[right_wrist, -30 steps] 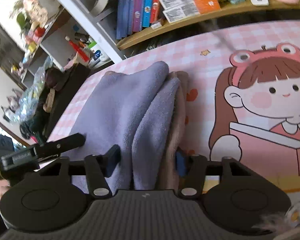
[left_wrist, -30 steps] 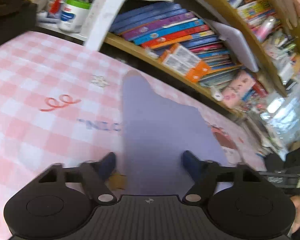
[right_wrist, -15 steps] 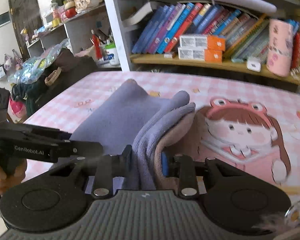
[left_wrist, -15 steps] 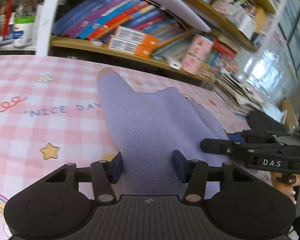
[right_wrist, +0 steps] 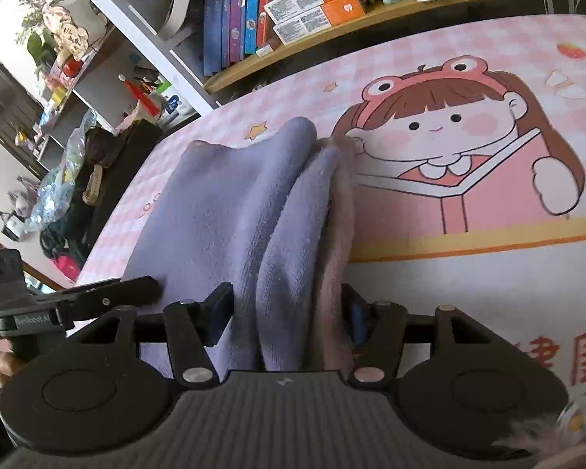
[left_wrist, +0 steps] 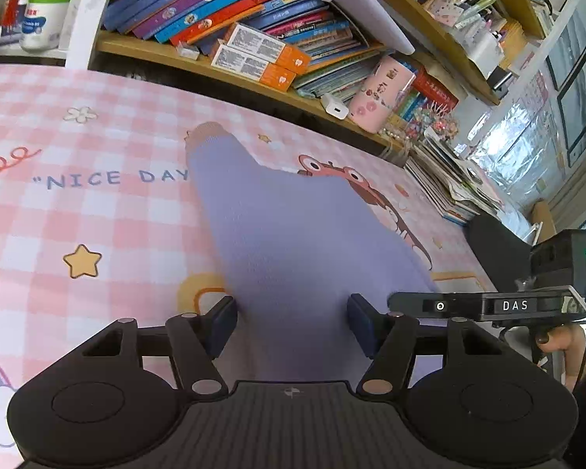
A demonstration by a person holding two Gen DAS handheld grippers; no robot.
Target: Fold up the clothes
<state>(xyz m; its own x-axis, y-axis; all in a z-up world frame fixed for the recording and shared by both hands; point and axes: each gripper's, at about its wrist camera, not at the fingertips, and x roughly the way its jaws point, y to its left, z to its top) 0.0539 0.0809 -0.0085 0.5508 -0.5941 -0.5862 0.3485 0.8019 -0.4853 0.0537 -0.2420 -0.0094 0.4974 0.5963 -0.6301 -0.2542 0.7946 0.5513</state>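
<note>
While my left claw (left_wrist: 292,322) spreads its jaws, the lilac garment (left_wrist: 293,242) lies between the pads without being pinched, stretched flat on the pink checked surface (left_wrist: 97,211). My right claw (right_wrist: 287,314) is opening too, its pads standing clear of the bunched lilac and pink folds between them. Half a second ago that right claw squeezed the folds tight; now they sag loose, and the left one has widened slightly.
</note>
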